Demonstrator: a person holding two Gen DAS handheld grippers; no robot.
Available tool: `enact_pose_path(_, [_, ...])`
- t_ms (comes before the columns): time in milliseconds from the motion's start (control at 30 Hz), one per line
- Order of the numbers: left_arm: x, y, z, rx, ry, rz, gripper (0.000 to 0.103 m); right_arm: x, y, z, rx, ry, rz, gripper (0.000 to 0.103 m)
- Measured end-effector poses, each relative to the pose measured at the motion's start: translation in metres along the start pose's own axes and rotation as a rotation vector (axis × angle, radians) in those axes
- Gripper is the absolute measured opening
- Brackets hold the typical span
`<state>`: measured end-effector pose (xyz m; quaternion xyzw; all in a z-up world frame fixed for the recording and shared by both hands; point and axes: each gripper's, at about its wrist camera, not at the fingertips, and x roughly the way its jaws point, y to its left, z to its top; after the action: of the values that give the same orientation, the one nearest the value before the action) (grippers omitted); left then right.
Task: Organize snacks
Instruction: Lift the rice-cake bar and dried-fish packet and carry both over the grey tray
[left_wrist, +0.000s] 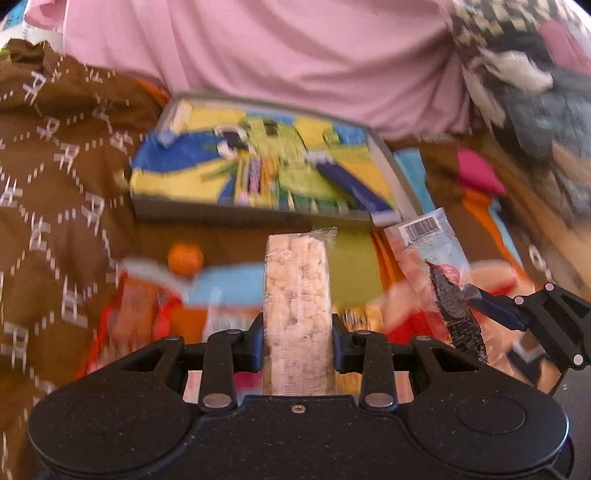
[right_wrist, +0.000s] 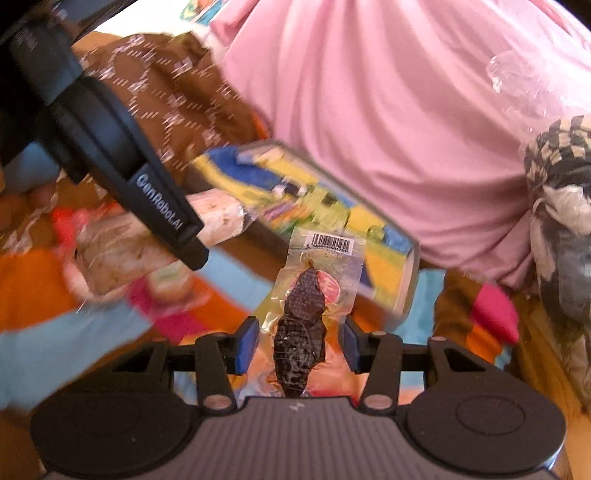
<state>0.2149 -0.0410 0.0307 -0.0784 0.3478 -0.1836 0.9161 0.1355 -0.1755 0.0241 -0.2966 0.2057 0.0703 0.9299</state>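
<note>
Snacks in both grippers: left gripper (left_wrist: 297, 343) clamped on pale rice bar (left_wrist: 297, 295), upright between pads. Right gripper (right_wrist: 297, 345) holds clear packet with dark dried strip (right_wrist: 301, 332); fingers close beside it, contact unclear. Colourful tray (left_wrist: 258, 166) beyond, on patterned bedding (left_wrist: 66, 166).

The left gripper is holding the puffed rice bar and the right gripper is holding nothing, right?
Not quite. The left gripper does hold the puffed rice bar, but the right gripper holds a clear packet with a dark snack, as the right wrist view shows.
</note>
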Motion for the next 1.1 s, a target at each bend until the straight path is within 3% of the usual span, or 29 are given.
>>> enact_pose_path(400, [0.051,0.032,0.112,-0.012,-0.208,0.051,0.035,0.111,-0.055,0.080,0.078,-0.094,-0.010,0.051])
enact_pose_path(600, [0.087,0.052,0.147,-0.050,-0.266,0.091,0.035,0.159,-0.070,0.102,0.116,-0.087,-0.005,0.052])
enact_pose_path(1100, [0.153,0.078,0.126,-0.075,-0.175,0.114,0.035,0.219,-0.050,0.091,0.125,0.042,0.079,0.052])
